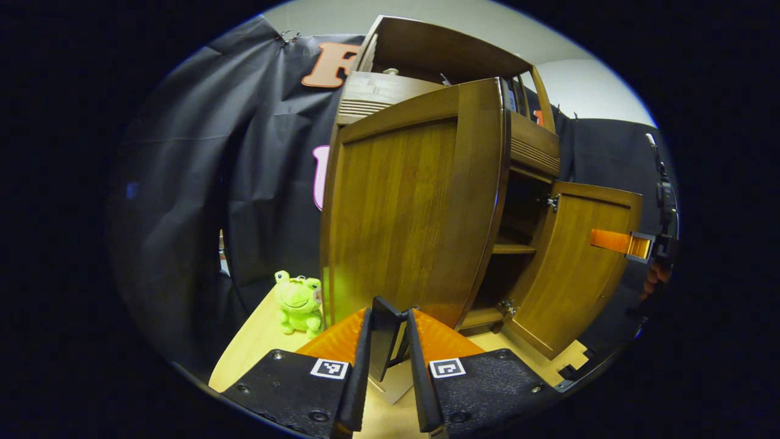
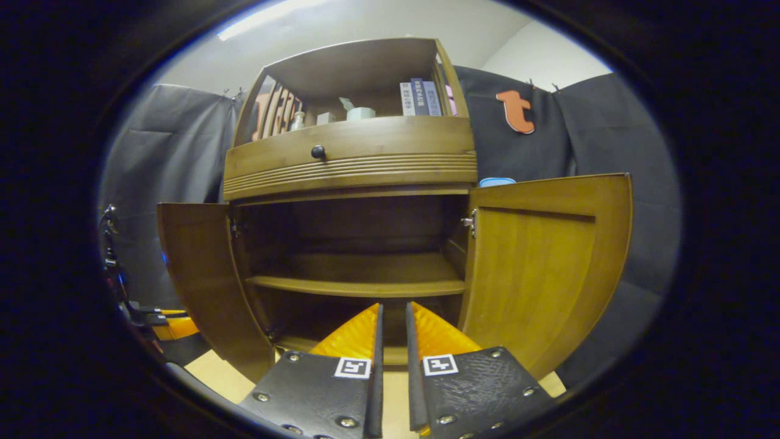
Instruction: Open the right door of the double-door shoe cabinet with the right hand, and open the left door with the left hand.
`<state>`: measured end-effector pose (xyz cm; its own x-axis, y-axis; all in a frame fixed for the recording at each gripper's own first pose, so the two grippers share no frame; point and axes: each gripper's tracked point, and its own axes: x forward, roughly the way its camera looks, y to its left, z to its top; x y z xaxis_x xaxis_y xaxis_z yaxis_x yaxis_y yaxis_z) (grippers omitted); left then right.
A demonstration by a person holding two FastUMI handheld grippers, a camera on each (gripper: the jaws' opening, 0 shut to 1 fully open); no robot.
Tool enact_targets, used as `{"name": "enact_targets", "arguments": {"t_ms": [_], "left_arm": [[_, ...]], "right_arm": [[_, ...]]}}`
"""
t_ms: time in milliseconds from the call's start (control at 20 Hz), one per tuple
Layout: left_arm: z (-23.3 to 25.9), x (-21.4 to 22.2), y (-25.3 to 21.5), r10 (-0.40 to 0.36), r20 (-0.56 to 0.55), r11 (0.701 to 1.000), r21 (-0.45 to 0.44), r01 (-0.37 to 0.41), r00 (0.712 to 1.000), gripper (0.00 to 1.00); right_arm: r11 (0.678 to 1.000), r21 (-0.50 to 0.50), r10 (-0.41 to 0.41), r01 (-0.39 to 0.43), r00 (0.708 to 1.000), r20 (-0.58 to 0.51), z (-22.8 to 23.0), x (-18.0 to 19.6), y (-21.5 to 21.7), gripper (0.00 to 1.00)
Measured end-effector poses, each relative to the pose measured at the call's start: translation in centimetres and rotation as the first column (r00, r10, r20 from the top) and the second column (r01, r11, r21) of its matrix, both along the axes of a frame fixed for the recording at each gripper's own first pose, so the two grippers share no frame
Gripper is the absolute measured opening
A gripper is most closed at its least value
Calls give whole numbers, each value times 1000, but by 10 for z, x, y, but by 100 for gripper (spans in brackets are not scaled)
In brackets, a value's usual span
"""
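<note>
The brown wooden shoe cabinet has both lower doors swung wide. Its left door rises right in front of the left gripper view. My left gripper sits at that door's bottom edge, fingers closed on a dark handle-like piece. The right door hangs open farther off, with my right gripper near its free edge. In the right gripper view, my right gripper is shut on nothing and faces the inner shelf, between the left door and the right door. The left gripper shows low beside the left door.
A green frog plush sits on the light wooden floor left of the cabinet. Above the doors is a drawer with a dark knob. Books and small items stand on the top shelf. Black cloth walls surround the booth.
</note>
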<state>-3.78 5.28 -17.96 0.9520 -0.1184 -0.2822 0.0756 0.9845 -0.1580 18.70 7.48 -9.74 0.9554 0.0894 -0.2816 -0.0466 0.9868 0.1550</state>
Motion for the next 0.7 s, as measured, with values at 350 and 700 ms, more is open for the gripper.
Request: {"name": "enact_targets", "arguments": {"t_ms": [350,700], "left_arm": [[5,-19,55,127,4,989,73,-127,992,17],[16,-28,86,202,19,974,103,-203,979,25]], "right_arm": [[995,41,87,-87,996,-6,-6,12,41,17],[991,55,127,-126,992,-11,-10,16,58,17]]}}
